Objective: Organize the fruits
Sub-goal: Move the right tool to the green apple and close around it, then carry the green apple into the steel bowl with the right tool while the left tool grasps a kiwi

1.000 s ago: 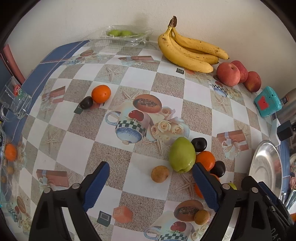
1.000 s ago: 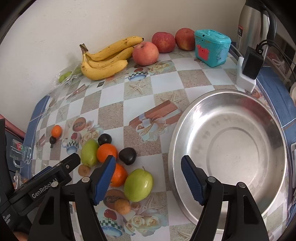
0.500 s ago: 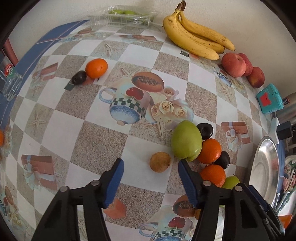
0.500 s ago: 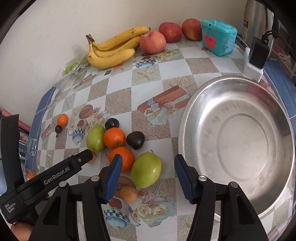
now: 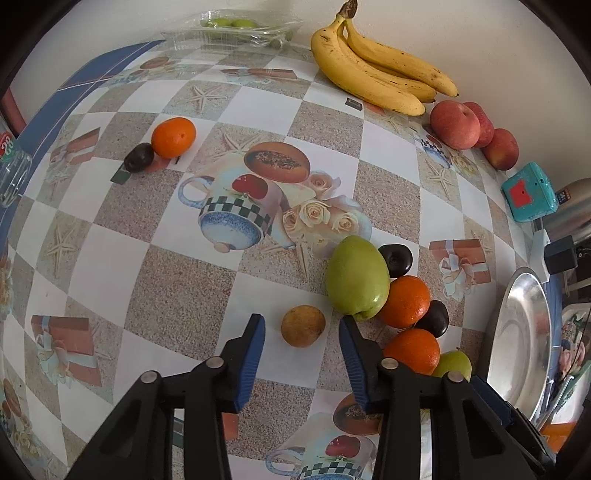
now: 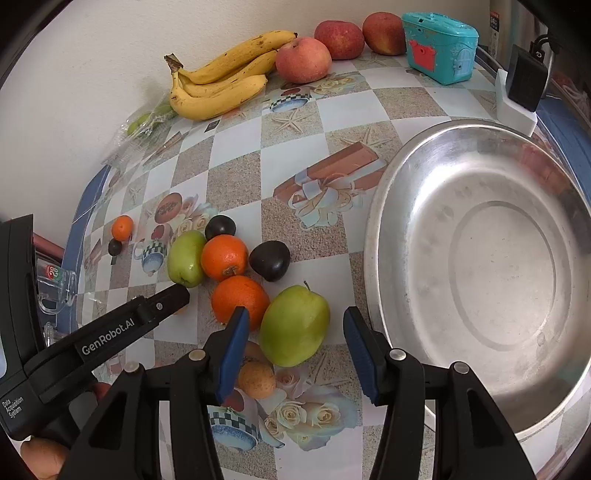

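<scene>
Over fruit cluster: left claw (image 5: 301,328) tilted down, closing around brown fruit (image 5: 303,325).

On the worktop (image 6: 236,173) a cluster of fruit (image 6: 236,273) lies left of the metal bowl (image 6: 491,266), with bananas (image 6: 221,81) and apples (image 6: 303,59) behind along the wall and a box (image 6: 437,46) right of the apples.

Off-white wall (image 5: 480,33) behind a table, apparently under patterned oilcloth (image 5: 177,280).
</scene>
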Tool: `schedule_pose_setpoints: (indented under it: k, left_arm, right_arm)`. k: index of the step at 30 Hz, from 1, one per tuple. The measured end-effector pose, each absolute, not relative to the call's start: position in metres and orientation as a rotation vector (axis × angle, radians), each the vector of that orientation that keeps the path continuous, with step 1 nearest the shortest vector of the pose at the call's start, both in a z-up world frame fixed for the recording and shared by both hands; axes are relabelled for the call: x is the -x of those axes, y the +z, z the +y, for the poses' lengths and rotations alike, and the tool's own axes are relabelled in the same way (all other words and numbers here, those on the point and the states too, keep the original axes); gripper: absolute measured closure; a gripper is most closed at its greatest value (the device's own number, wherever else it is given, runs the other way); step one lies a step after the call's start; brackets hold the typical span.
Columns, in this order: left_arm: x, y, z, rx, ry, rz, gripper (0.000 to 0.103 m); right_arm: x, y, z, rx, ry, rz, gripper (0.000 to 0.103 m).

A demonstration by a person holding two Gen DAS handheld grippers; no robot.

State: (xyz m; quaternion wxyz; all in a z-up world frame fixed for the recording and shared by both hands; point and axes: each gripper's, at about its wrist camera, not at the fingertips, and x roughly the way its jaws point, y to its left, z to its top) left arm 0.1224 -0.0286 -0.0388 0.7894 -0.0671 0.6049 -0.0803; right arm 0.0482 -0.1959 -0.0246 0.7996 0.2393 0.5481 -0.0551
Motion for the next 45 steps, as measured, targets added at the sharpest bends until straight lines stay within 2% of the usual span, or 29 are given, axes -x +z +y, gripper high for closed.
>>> schedule_pose_setpoints:
  k: [3,5,8,20,23,28,45]
  left_arm:
    - [-0.123,-0.039,-0.029,0.130,-0.159,1.296,0.072]
    - [-0.123,-0.039,-0.027,0.136,-0.154,1.295,0.073]
    - [-0.123,-0.040,-0.022,0.164,-0.155,1.300,0.073]
    - [-0.127,-0.047,-0.006,0.263,-0.159,1.337,0.073]
    - [-0.126,-0.046,-0.008,0.246,-0.152,1.336,0.072]
    - [-0.125,-0.045,-0.007,0.234,-0.139,1.332,0.077]
    - [-0.117,-0.002,-0.011,0.240,-0.162,1.223,0.077]
  right_arm:
    - [-0.048,-0.026,-0.195,-0.511,-0.115,1.184,0.051]
    - [-0.048,-0.027,-0.196,-0.515,-0.120,1.187,0.053]
    - [-0.048,-0.028,-0.196,-0.517,-0.123,1.195,0.056]
    - [-0.051,-0.035,-0.192,-0.531,-0.107,1.214,0.056]
    - [-0.051,-0.035,-0.192,-0.536,-0.105,1.208,0.059]
    - [-0.051,-0.035,-0.192,-0.540,-0.106,1.205,0.060]
    - [-0.045,-0.006,-0.196,-0.543,-0.086,1.114,0.060]
